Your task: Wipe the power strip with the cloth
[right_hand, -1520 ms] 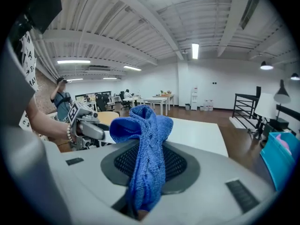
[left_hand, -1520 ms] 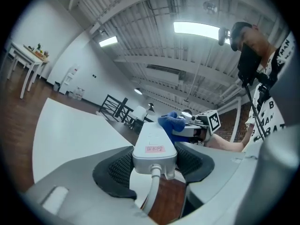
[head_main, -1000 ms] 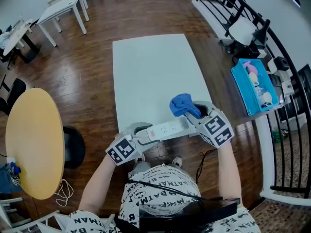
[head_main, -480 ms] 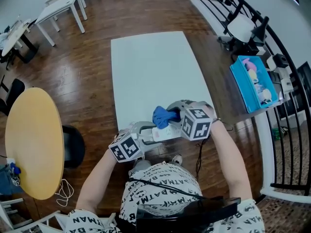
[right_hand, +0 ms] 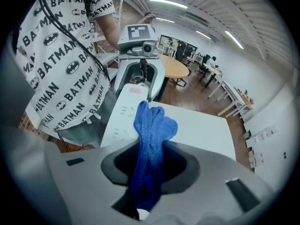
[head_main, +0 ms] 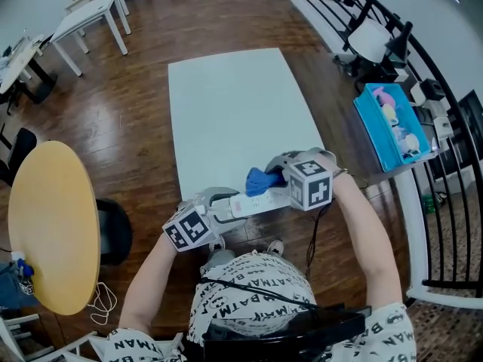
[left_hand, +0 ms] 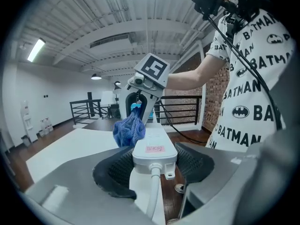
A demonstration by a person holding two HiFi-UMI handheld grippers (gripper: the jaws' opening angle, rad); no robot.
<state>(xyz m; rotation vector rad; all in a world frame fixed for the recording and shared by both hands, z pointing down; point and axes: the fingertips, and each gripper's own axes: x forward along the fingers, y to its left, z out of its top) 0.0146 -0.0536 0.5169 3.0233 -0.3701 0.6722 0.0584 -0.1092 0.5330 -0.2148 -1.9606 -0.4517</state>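
The power strip (head_main: 260, 200) is off the surface, held roughly level over the near edge of the white table (head_main: 226, 104), with its cord trailing out of the end nearest the person. That cord end sits between the jaws of the left gripper (head_main: 220, 206), which stand fairly wide and clamp the strip by its two long sides. The blue cloth (head_main: 260, 179) is bunched on the strip's socket face, about midway along and spilling over one side. It hangs from the right gripper (head_main: 281, 178), whose jaws are pinched narrow on the fabric and point steeply down at the strip. So the wiping looks to be under way rather than about to begin: cloth and strip are in contact and both hands are set for the stroke. How much of the face has already been covered I cannot tell, since the white plastic shows no dirt or streaks either way. By my reckoning the stretch under the left jaws, the far end and the sides remain to be done. Afterwards the strip would go back down on the table.
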